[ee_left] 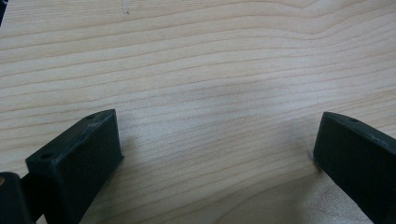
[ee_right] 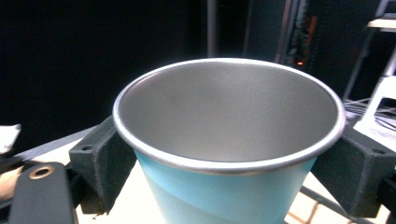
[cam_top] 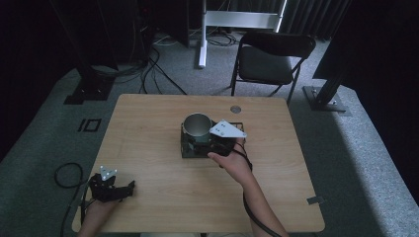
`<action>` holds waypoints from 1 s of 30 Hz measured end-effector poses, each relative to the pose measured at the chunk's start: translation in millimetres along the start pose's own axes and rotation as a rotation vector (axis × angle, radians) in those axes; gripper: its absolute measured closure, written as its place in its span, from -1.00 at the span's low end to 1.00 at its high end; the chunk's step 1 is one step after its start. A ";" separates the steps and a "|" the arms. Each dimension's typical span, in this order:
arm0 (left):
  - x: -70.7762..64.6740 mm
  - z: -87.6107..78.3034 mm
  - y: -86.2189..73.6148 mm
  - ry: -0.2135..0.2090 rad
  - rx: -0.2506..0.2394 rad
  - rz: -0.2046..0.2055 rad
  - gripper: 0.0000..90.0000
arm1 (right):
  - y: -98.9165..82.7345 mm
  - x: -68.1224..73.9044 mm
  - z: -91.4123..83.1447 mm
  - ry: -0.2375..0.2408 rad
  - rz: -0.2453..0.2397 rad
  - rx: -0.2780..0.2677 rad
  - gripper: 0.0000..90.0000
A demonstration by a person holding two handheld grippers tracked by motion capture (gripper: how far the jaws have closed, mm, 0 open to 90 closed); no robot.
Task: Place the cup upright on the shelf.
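Metal cup [cam_top: 197, 126] is the thing here, sitting near the middle of the wooden table [cam_top: 148, 148], a bit toward the far side, on top of a dark square base or rack [cam_top: 190, 147] that I can't make out well. From the high view, the right gripper [cam_top: 213, 139] is up against the cup's near right side, with the grey three-cornered plate [cam_top: 227, 130] on top and the person's hand [cam_top: 232, 160] behind it. The left gripper [cam_top: 111, 190] is parked way off at the near left corner, well apart from everything.

Left gripper view: just bare wood grain [ee_left: 210, 70] between the two black jaws, which stand wide apart with nothing in them. So that one's idle.

Right gripper view: the cup [ee_right: 229, 140] is right between the jaws, one pad on each side just under the rolled rim. Steel inside, light blue outside, looks empty. Jaws look pressed onto the wall, so I'd call it gripped.

My take on doing this well: the cup tapers downward, so a grip just under the rim is decent, since the lip stops it sliding out. Keep the squeeze even, lift straight up to clear the base, and don't tilt. Thin wall could flex if you clamp hard.
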State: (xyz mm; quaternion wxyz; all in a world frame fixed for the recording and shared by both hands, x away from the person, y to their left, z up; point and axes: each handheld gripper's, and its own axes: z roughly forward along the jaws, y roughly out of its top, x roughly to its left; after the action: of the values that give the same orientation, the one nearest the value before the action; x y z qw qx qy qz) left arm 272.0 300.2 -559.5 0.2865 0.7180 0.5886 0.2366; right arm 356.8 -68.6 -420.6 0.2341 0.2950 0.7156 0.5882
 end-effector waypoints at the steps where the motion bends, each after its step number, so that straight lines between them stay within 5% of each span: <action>1: 0.0 0.0 0.0 0.000 0.000 0.000 -0.97 | 0.5 -2.4 0.4 -0.011 0.001 0.000 -0.71; 22: 0.1 0.0 -0.1 -0.001 0.000 0.001 -0.97 | -20.2 -41.1 20.7 -0.275 0.069 0.022 -0.71; 30: 0.1 0.0 -0.1 -0.001 0.001 0.001 -0.97 | -35.3 -42.0 27.5 -0.316 0.093 0.061 -0.71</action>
State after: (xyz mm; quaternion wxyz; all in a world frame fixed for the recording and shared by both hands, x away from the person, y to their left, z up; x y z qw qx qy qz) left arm 272.0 300.3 -559.5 0.2865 0.7185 0.5882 0.2361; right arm 400.4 -83.4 -461.2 0.3073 0.4238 0.6729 0.5227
